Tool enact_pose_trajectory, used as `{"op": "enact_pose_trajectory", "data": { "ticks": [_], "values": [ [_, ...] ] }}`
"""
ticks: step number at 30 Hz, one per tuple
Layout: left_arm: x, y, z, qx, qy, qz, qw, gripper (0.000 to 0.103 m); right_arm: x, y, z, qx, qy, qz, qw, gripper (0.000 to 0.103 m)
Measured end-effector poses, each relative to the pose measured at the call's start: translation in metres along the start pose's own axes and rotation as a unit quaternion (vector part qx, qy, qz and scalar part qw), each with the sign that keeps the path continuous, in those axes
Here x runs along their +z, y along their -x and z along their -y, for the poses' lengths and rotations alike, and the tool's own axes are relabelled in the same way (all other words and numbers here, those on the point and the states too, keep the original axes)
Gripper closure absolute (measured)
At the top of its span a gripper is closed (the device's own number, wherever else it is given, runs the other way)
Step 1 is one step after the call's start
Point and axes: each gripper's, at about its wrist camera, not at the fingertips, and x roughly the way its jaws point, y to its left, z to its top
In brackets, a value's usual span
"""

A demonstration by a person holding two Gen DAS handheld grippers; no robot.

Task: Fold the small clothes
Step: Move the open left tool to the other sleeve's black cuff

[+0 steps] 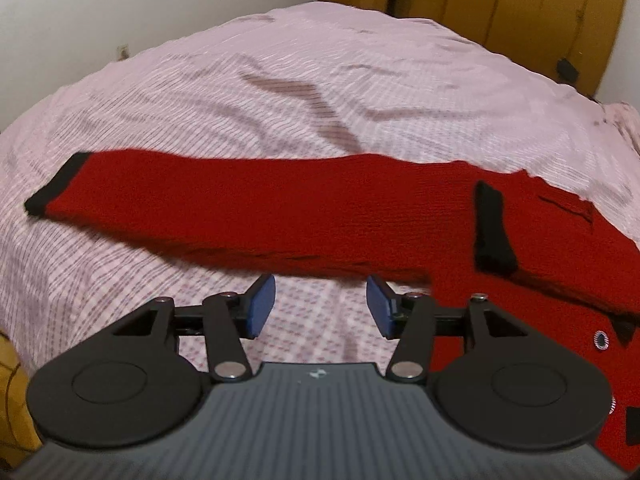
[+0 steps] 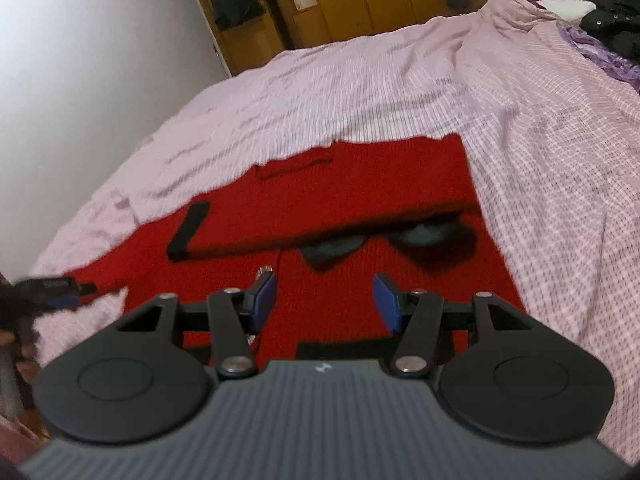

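A red knitted cardigan with black trim lies on the bed. In the left wrist view one sleeve stretches out to the left and ends in a black cuff. A second black cuff rests on the red body at the right. My left gripper is open just below the stretched sleeve, with only sheet between its blue pads. In the right wrist view my right gripper is open over the cardigan's body, holding nothing. A folded-in sleeve with its cuff crosses the body, near a dark collar. The left gripper shows blurred at the far left.
A wrinkled pink checked sheet covers the whole bed. Wooden wardrobes stand behind the bed against a white wall. A pile of dark clothes and purple fabric lie at the bed's far right corner.
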Motion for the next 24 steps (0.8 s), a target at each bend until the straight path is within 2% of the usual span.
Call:
{"op": "enact_pose_trajectory", "data": {
  "ticks": [6, 15, 24],
  "values": [
    [-0.002, -0.002, -0.019, 0.013, 0.021, -0.005, 0.9997, 0.039, -0.021, -0.014, -0.005, -0.030, 0.011, -0.006, 0.999, 0.047],
    [0.002, -0.009, -0.041, 0.015, 0.085, -0.001, 0.9963, 0.032, -0.039, -0.029, -0.004, -0.046, 0.007, -0.010, 0.999, 0.048],
    [0.010, -0.031, -0.070, 0.021, 0.186, 0.003, 0.9823, 0.032, -0.048, -0.032, -0.005, -0.047, 0.023, -0.003, 0.999, 0.044]
  ]
}}
